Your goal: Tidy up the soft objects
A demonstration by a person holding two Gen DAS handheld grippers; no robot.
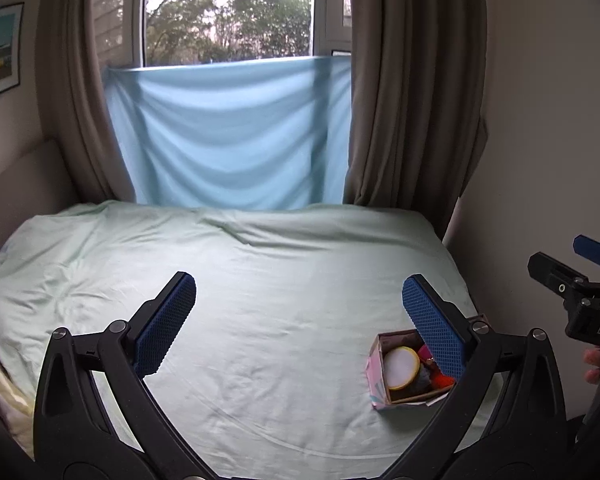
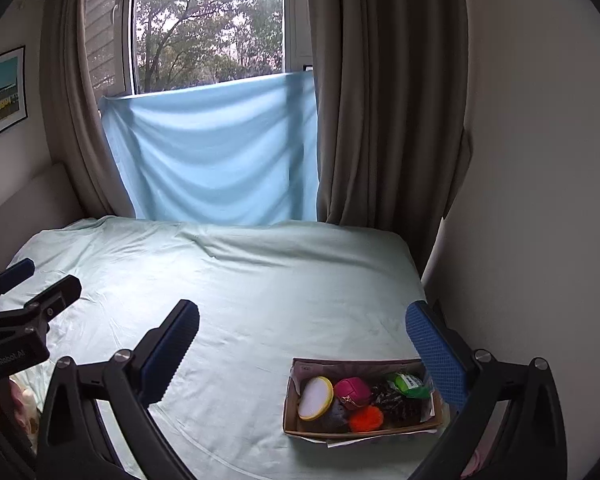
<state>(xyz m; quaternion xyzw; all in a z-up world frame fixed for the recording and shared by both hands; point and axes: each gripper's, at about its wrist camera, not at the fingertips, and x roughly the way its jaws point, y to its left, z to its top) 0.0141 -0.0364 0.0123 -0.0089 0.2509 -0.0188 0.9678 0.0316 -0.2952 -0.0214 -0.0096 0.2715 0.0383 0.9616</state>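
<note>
A cardboard box [image 2: 296, 400] rests on the pale green bed sheet [image 2: 240, 288] near the bed's right edge. Inside lie a round white puff with a yellow rim [image 2: 315, 398], a pink pouch [image 2: 351, 391], an orange pom-pom [image 2: 365, 419], a green packet [image 2: 409, 385] and a dark item [image 2: 391, 400]. My right gripper [image 2: 301, 322] hangs open above and behind the box, holding nothing. My left gripper [image 1: 300, 296] is open and empty too; its right finger covers part of the box [image 1: 375, 376] in the left wrist view.
A light blue cloth [image 2: 216, 152] hangs over the lower window between brown curtains [image 2: 379, 120]. A wall [image 2: 531, 200] runs close along the bed's right side. A padded headboard [image 2: 24, 204] stands at the left. Striped bedding [image 1: 4, 392] shows at the bed's near left.
</note>
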